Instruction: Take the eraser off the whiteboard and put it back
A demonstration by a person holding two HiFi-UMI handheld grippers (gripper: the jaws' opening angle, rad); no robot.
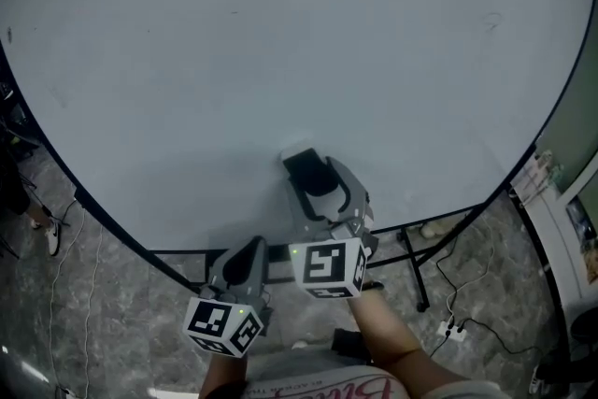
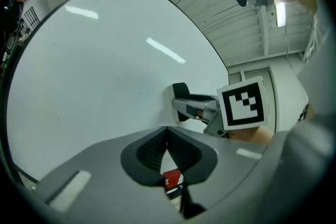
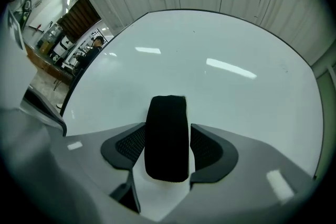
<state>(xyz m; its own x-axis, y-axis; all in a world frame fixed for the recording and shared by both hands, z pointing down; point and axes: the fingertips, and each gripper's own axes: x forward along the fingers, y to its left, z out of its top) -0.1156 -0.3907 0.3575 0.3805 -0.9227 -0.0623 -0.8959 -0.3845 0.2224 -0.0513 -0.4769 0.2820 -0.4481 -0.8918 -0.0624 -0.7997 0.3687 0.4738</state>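
Note:
The black eraser [image 1: 305,169] rests against the whiteboard [image 1: 280,42] near its lower edge. My right gripper [image 1: 316,182] stands around it; in the right gripper view the eraser [image 3: 167,134] fills the gap of that gripper [image 3: 167,147], with a thin slit of white showing beside one pad, so the jaws are open. The left gripper view shows the same eraser [image 2: 180,92] and right gripper [image 2: 195,107] from the side. My left gripper [image 1: 245,263] hangs lower and to the left, off the board's edge, its pads [image 2: 157,150] meeting with nothing held.
The board's black stand legs [image 1: 413,268] reach down to the stone floor, where a power strip with cables [image 1: 448,329] lies at the right. Shelving with clutter [image 1: 542,178] stands past the board's right edge. A person [image 3: 95,44] stands far off at the left.

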